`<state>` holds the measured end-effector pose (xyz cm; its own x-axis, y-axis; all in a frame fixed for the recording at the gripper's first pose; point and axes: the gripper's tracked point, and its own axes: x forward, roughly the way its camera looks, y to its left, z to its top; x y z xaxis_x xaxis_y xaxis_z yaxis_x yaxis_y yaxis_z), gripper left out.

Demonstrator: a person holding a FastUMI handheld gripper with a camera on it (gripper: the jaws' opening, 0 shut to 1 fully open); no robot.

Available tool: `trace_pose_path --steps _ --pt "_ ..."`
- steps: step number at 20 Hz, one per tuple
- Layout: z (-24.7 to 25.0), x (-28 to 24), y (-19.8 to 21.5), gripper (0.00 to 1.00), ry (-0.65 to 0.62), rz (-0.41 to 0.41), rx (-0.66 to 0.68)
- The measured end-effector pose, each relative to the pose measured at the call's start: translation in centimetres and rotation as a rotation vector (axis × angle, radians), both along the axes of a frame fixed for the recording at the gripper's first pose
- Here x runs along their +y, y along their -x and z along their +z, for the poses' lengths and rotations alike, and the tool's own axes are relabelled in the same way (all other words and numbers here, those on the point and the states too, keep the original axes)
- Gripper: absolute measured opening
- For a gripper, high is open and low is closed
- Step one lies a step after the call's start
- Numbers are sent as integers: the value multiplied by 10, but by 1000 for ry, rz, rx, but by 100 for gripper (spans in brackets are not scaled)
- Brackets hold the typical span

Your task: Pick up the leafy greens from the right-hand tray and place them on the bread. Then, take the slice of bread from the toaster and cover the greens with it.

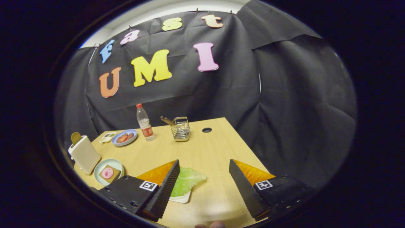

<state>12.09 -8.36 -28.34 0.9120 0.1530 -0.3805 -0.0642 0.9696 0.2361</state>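
My gripper (204, 166) is open above the wooden table (208, 148), nothing between its fingers. A leafy green (186, 182) lies on a small white tray (181, 198) just inside the left finger (166, 186), partly hidden by it. Far to the left stands a white toaster (84, 154) with a slice of bread (76, 138) sticking out of its top. In front of the toaster a pale green plate (100, 167) holds a bread slice (109, 174) with a pink round of meat on it.
At the back of the table stand a clear bottle with a red cap (145, 123), a wire basket with a utensil (181, 129), a blue plate of red food (124, 137) and a small white device (107, 137). The table's right edge runs beyond the right finger.
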Motion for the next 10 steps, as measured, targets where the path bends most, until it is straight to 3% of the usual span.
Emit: trace_pose_path --steps 10 --pt "-69 19 -36 96 -75 76 148"
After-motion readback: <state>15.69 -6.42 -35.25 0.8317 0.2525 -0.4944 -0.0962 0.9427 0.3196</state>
